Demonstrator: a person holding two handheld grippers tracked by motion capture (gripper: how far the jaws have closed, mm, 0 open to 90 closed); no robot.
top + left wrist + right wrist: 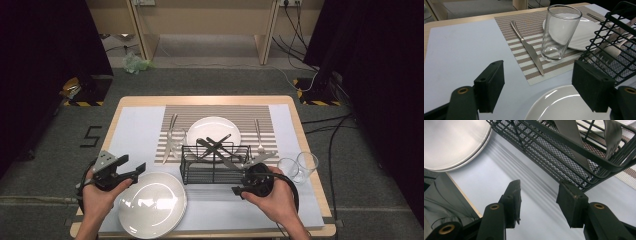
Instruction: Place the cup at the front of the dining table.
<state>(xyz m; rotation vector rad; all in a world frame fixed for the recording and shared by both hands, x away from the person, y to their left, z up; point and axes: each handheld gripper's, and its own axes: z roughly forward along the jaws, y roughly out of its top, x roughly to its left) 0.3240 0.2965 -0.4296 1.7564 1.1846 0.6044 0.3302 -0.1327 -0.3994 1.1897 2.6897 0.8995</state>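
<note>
My left gripper (139, 171) is open and empty at the front left, its jaws just over the far-left rim of a large white plate (152, 204). In the left gripper view the gripper (539, 85) faces a clear glass (556, 32) that stands upright on the striped placemat (529, 30), with a knife (529, 48) lying to its left. My right gripper (236, 190) is open and empty in front of the black wire basket (212, 165). In the right gripper view the gripper (539, 195) hovers over the pale mat, just short of the basket's wall (564, 157).
The basket holds several pieces of cutlery (220, 150). A smaller white plate (214, 131) sits behind it on the placemat, with a fork (259, 134) to its right. Two empty glasses (288, 167) (306, 164) stand near the table's right edge.
</note>
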